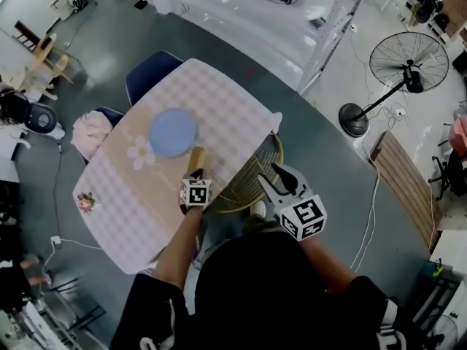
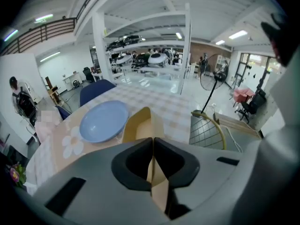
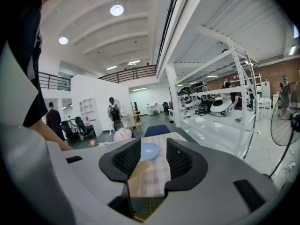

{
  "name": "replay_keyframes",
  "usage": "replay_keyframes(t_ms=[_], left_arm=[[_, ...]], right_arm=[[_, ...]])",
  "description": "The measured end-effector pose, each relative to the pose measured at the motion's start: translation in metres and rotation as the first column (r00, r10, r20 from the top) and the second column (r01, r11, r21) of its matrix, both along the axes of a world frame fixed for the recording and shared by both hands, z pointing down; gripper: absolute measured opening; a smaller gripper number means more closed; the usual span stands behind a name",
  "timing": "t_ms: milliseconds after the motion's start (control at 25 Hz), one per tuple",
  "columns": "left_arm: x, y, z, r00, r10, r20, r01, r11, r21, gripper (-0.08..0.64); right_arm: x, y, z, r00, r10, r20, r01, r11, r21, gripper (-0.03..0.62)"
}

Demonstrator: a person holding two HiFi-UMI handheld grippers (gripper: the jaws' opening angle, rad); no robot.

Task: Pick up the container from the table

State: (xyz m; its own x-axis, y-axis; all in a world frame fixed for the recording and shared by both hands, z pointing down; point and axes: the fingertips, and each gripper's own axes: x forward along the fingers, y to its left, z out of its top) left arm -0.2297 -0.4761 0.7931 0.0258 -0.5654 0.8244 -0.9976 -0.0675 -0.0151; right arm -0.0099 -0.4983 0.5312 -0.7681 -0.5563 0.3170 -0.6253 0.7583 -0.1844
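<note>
Jaws of the left gripper (image 2: 153,142) are pressed together on the thin near wall of the tan open-topped cardboard container (image 2: 140,122), which stands at the near edge of the table – just beside a round pale-blue plate (image 1: 173,131). Jaws of the right gripper (image 3: 153,161) stand apart with nothing between them, off the table's edge above a yellow-rimmed wire basket (image 1: 252,184). The table with the pink-and-white checked cloth (image 1: 226,100) stands on a grey floor – a blue chair (image 1: 149,71) behind it, a black pedestal fan (image 1: 408,60) well apart.
</note>
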Motion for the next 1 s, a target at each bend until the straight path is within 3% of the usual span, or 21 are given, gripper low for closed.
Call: replay_keyframes(t_ms=[120, 200, 280, 480, 680, 1000], left_arm=[[0.003, 0.014, -0.061, 0.998, -0.025, -0.065, 0.033, 0.991, 0.13, 0.018], [0.009, 0.028, -0.109, 0.991, -0.032, -0.129, 0.062, 0.97, 0.236, 0.018], [0.014, 0.045, -0.156, 0.984, -0.032, -0.174, 0.089, 0.939, 0.331, 0.018], [0.016, 0.099, -0.25, 0.973, -0.041, -0.227, 0.154, 0.849, 0.506, 0.017], [-0.003, 0.152, -0.291, 0.97, -0.056, -0.238, 0.19, 0.784, 0.591, 0.017], [-0.024, 0.214, -0.311, 0.962, -0.047, -0.271, 0.215, 0.743, 0.634, 0.017]], right_arm=[[-0.002, -0.001, -0.015, 0.998, 0.063, 0.028, -0.064, 0.998, 0.028, 0.114], [-0.001, 0.001, -0.028, 0.994, 0.098, 0.048, -0.1, 0.994, 0.051, 0.071], [-0.005, 0.008, -0.036, 0.993, 0.109, 0.056, -0.112, 0.992, 0.063, 0.01], [-0.031, 0.038, -0.045, 0.997, 0.067, 0.043, -0.07, 0.994, 0.08, 0.0], [-0.059, 0.081, -0.06, 0.996, 0.046, 0.074, -0.053, 0.994, 0.09, -0.002], [-0.088, 0.145, -0.067, 0.999, -0.005, 0.036, 0.0, 0.989, 0.148, -0.002]])
